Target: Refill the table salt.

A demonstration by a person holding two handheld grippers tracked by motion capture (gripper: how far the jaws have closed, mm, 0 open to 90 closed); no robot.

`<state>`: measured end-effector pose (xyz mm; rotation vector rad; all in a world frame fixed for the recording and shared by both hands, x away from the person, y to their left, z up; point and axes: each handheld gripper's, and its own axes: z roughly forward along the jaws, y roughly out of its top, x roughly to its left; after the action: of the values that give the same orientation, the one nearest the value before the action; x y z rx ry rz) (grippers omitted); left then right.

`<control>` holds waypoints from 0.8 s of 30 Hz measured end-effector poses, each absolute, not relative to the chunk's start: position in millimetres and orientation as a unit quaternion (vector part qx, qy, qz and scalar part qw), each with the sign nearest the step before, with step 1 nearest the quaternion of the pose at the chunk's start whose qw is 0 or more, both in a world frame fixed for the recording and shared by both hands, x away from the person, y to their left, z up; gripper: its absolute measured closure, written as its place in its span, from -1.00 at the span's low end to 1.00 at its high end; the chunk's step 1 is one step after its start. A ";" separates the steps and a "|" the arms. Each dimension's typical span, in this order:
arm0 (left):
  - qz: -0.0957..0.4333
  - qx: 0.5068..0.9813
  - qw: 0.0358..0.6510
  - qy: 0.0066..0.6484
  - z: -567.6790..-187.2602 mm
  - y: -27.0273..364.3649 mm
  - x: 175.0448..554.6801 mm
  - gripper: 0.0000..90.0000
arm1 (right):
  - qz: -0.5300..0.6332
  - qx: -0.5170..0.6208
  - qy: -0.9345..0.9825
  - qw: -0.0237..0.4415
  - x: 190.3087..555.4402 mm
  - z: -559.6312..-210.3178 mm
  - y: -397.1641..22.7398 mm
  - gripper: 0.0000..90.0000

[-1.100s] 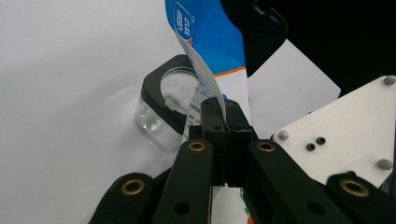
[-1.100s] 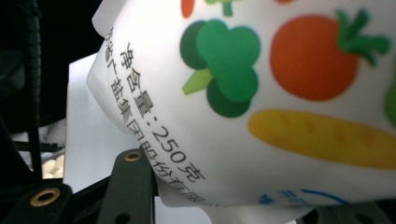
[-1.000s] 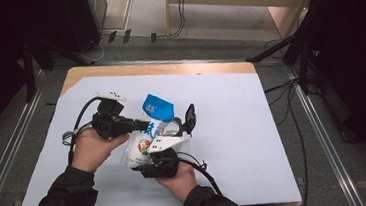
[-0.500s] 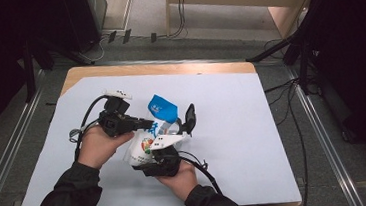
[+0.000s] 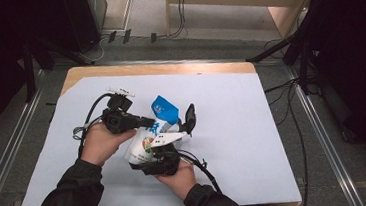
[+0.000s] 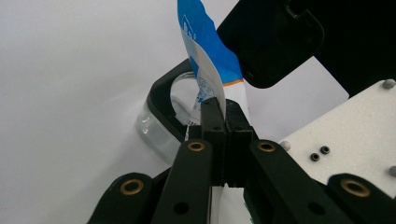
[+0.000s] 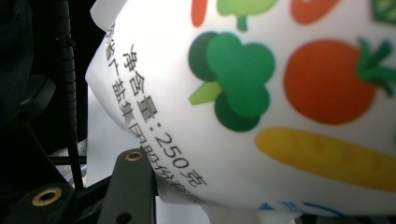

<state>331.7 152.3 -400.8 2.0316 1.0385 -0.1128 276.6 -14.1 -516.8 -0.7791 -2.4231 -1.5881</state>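
A white pouch (image 5: pixel 144 145) with a blue top (image 5: pixel 164 109) and printed vegetables is held above the table between both hands. My left gripper (image 5: pixel 151 122) comes in from the left and is shut on the pouch's edge just below the blue part, seen up close in the left gripper view with the pads (image 6: pixel 213 116) pinching the film (image 6: pixel 205 51). My right gripper (image 5: pixel 169 126) reaches up from below and grips the pouch's bulging lower body (image 7: pixel 261 93). One of its fingers (image 5: pixel 189 116) stands free at the right; the other is hidden behind the pouch.
The table is covered by a pale sheet (image 5: pixel 238 128) with a wooden edge (image 5: pixel 168 68) at the far side. Cables (image 5: pixel 204 169) trail from both grippers. Behind the pouch sits a black-rimmed clear piece (image 6: pixel 161 119) that I cannot identify. Stands and cables lie on the floor around.
The left hand has shifted slightly to the right with the pouch's top. The right hand has stayed where it was, still gripping the pouch.
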 end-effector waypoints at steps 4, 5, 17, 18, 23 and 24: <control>-0.043 0.809 0.413 0.417 -398.7 150.4 333.0 1.00 | -0.530 -0.260 -0.804 0.069 277.3 -515.8 -14.2 0.27; -0.044 0.808 0.414 0.418 -398.8 149.6 333.7 1.00 | -0.531 -0.260 -0.804 0.067 277.5 -515.8 -14.2 0.26; -0.055 0.805 0.423 0.412 -403.4 152.3 333.3 0.98 | -0.539 -0.261 -0.796 0.089 276.9 -515.9 -14.1 0.30; -0.056 0.806 0.422 0.412 -403.5 152.4 333.1 0.97 | -0.540 -0.261 -0.795 0.090 276.7 -515.8 -14.4 0.30; -0.061 0.807 0.421 0.409 -404.3 154.0 331.4 0.95 | -0.544 -0.256 -0.794 0.090 276.0 -517.0 -14.9 0.30; -0.060 0.807 0.420 0.411 -404.5 154.4 331.3 0.95 | -0.546 -0.254 -0.793 0.093 276.2 -517.5 -14.6 0.30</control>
<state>331.3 154.4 -404.5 2.0235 1.0296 -0.1508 276.2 -14.6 -517.5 -0.7545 -2.3535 -1.6198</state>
